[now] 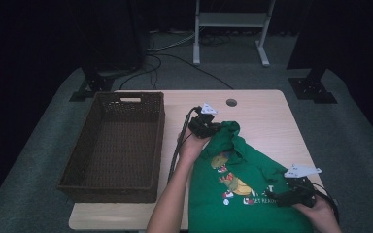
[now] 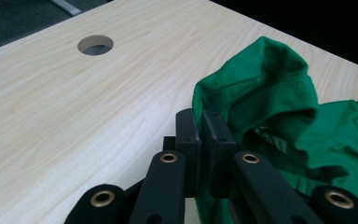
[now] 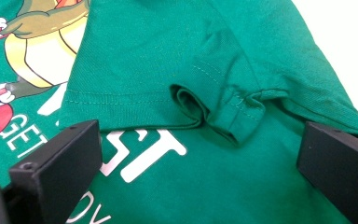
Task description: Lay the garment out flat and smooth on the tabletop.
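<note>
A green T-shirt (image 1: 245, 179) with a cartoon dinosaur print and white lettering lies crumpled on the near right of the wooden table (image 1: 267, 111). My left gripper (image 1: 209, 127) is at the shirt's far end, shut on a raised fold of the green cloth (image 2: 242, 107). In the left gripper view the two jaws (image 2: 204, 140) press together on the fabric's edge. My right gripper (image 1: 284, 196) hovers over the shirt's near right part, open. In the right gripper view its jaws stand wide on either side of a folded sleeve hem (image 3: 214, 105), and its midpoint (image 3: 200, 158) is over the cloth.
A dark woven basket (image 1: 114, 145) with a handle slot fills the table's left side and holds nothing. A round cable hole (image 1: 231, 102) sits near the table's far edge. Bare wood lies beyond the shirt. Cables and stand legs (image 1: 230, 29) are on the floor behind.
</note>
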Tool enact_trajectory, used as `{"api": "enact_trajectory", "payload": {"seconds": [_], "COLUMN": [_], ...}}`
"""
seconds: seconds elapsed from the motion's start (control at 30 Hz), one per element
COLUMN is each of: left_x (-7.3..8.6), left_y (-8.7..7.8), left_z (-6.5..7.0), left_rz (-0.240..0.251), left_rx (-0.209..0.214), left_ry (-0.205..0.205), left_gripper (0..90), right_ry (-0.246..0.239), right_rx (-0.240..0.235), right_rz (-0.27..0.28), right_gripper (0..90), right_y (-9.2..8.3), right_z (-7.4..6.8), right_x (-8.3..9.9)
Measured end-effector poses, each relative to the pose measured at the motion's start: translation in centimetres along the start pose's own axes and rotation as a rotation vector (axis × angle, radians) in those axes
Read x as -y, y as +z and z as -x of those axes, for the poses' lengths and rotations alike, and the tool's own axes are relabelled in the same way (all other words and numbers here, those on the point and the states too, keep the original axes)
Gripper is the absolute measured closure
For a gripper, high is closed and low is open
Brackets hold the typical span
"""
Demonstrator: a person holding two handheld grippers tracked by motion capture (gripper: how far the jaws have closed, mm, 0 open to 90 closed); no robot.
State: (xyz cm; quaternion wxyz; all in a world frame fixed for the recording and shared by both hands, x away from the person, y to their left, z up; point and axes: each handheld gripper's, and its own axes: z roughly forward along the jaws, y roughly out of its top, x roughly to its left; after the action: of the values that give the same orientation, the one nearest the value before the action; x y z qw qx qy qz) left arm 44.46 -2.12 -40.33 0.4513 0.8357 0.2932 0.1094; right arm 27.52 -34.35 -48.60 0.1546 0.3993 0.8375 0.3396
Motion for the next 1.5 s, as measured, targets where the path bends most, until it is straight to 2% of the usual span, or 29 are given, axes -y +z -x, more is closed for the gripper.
{"api": "enact_trajectory", "payload": {"seconds": [0.2, 0.5, 0.7, 0.8, 0.9, 1.27, 1.5], "left_x": [0.4, 1.3, 1.7, 1.9, 2.0, 3.5, 5.2], "left_y": [0.7, 1.6, 1.9, 1.9, 1.5, 0.9, 1.6], "left_z": [-0.5, -1.8, -2.3, -2.6, -2.7, -1.8, -0.1], "left_rz": [-0.013, -0.036, -0.049, -0.052, -0.03, -0.032, -0.065], "left_rx": [-0.006, -0.045, -0.066, -0.108, -0.107, -0.087, -0.063], "left_ry": [-0.01, -0.032, -0.033, -0.033, -0.052, -0.06, -0.046], "left_gripper": [86.4, 86.4, 86.2, 82.7, 79.3, 76.3, 74.7], "right_ry": [0.001, 0.002, 0.003, 0.004, 0.003, 0.004, 0.003], "right_rx": [0.001, 0.002, 0.004, 0.004, 0.004, 0.003, 0.004], "right_rz": [0.004, 0.006, 0.007, 0.007, 0.007, 0.008, 0.007], "right_gripper": [0.0, 0.0, 0.0, 0.0, 0.0, 0.0, 0.0], "right_y": [-0.5, -0.5, -0.5, -0.5, -0.5, -0.5, -0.5], "right_z": [0.4, 0.4, 0.4, 0.4, 0.4, 0.4, 0.4], "right_x": [0.6, 0.6, 0.6, 0.6, 0.6, 0.6, 0.6]}}
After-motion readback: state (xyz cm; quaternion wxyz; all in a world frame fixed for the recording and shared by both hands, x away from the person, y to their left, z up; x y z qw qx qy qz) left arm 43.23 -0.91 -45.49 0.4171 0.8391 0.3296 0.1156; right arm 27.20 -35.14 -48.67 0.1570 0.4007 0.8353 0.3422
